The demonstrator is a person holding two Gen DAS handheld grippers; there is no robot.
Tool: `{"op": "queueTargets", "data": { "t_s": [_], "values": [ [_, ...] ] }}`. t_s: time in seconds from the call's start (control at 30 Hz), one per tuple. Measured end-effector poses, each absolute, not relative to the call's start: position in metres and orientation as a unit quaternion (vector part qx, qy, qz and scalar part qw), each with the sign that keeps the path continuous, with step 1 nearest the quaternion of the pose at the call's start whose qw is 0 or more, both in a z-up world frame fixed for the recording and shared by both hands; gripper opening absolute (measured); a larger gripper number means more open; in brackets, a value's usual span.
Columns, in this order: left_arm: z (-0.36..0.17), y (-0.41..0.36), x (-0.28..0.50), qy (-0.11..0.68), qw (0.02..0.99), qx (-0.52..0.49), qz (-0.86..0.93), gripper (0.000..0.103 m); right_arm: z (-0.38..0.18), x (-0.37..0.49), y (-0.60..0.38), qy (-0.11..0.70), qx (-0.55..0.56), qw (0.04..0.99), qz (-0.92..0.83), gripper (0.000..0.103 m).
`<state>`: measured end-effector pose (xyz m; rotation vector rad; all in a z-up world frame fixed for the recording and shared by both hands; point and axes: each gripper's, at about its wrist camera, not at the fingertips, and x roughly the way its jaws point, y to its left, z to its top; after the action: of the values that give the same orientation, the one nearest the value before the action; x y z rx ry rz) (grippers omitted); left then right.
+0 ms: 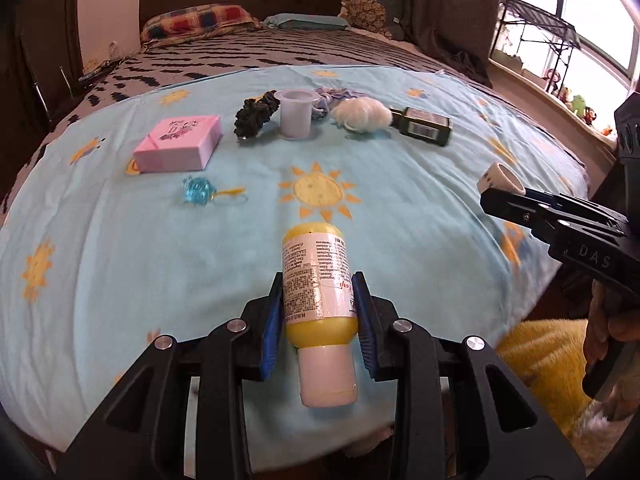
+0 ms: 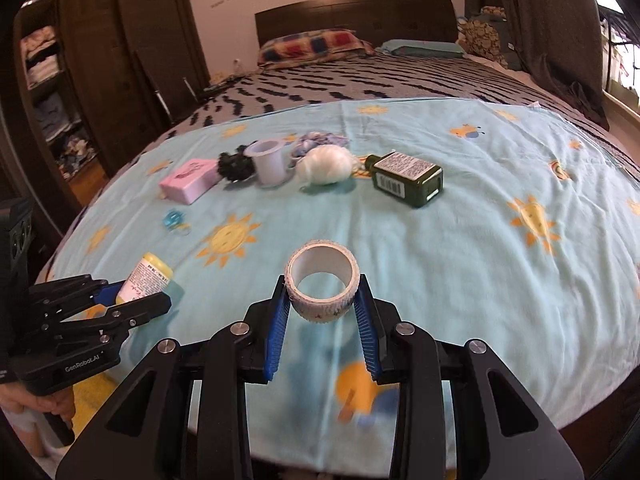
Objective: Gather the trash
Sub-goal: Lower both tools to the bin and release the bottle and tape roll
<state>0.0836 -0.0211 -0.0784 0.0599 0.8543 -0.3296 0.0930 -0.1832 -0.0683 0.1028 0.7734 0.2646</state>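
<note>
- Left tool [image 1: 320,308]: its blue pads pinch a yellow bottle [image 1: 316,280] by the labelled body, white cap toward the tool and the yellow base pointing away, held above the near edge of the bed.
- Right tool [image 2: 323,300]: its pads grip a roll of patterned tape [image 2: 322,280] from both sides, the hollow core open toward the tool; the roll appears lifted clear of the blanket.
- Step in hand, as judged: both picked-up items are held and await disposal. No bin shows in either view, so the next move calls for carrying them off the bed to wherever the trash goes.
- Beyond both tools, on the light blue sun-print blanket [image 2: 500,280]: a pink box [image 1: 180,144], a blue trinket [image 1: 196,192], a dark scrunchie [image 1: 252,116], a pale plastic cup [image 1: 294,114], a white tuft [image 1: 362,116] and a dark green bottle [image 2: 408,178] lying on its side.
- The room: a bed with a dark headboard [image 2: 356,12], a checked pillow [image 2: 312,46], a wardrobe on the left tool's side and a window on the right tool's side.
</note>
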Motion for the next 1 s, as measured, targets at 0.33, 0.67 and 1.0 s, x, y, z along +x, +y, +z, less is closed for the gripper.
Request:
{"op": "queueTargets", "data": {
  "t_s": [0.33,0.67,1.0],
  "values": [
    [-0.085,-0.015,0.003,0.404,0.896,0.026,-0.182,0.031,-0.086,0.026,-0.168,0.390,0.045,0.907,0.154,0.034],
    [-0.128,-0.019,-0.035,0.446,0.873,0.028,-0.196,0.031,-0.124,-0.011,-0.160,0.431,0.052,0.887,0.158,0.034],
    [-0.192,-0.042,-0.038,0.517,0.828,0.029,-0.214,0.031,-0.187,-0.017,-0.148,0.508,0.071,0.845,0.152,0.033]
  ]
}}
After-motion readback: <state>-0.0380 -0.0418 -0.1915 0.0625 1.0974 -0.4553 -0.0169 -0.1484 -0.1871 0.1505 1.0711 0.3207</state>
